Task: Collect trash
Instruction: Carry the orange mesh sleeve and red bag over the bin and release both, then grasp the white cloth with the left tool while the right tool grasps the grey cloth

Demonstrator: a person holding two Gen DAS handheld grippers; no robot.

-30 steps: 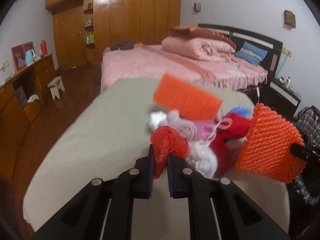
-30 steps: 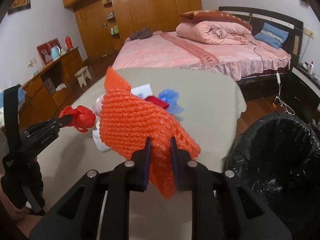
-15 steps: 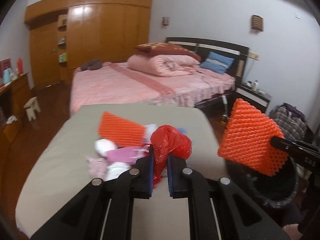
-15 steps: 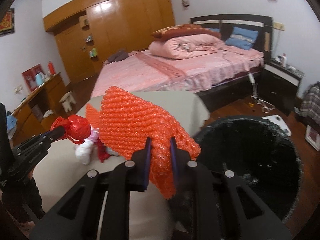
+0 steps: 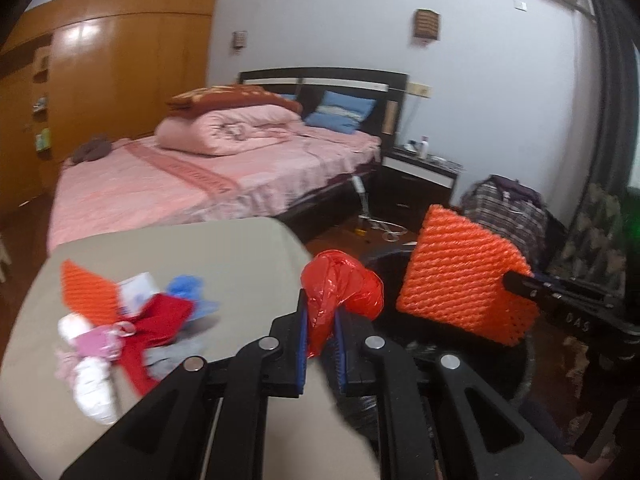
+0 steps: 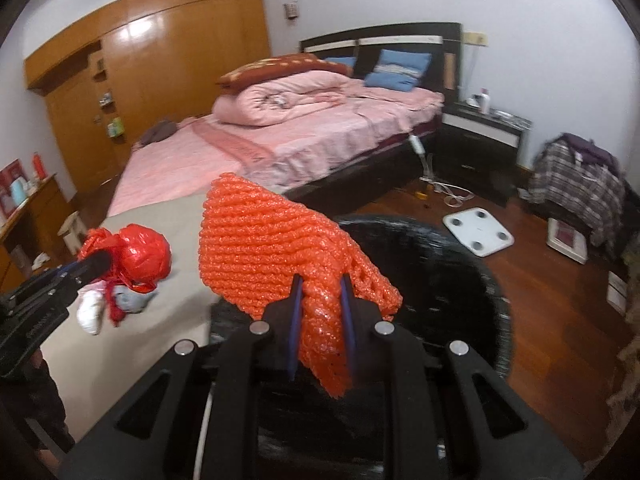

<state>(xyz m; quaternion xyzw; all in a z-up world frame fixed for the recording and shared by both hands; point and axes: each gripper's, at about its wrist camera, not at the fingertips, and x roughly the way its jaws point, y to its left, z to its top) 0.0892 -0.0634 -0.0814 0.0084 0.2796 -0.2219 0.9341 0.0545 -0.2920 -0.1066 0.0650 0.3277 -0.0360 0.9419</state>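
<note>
I see a pink bed, a nightstand, a white scale, perhaps a plaid bag.

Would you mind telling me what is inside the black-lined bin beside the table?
The bin shows only its black liner on the far wall and rim. The orange foam net, clamped in the right hand-held gripper, covers the near part, so anything at the bottom there is hidden.

A crinkled, glossy red plastic bag is being shown beside an orange foam net sheet with a rough, knobbly weave. Matt black plastic is being seen on the bin liner, glossy polished wood on the wardrobe and floor.
</note>
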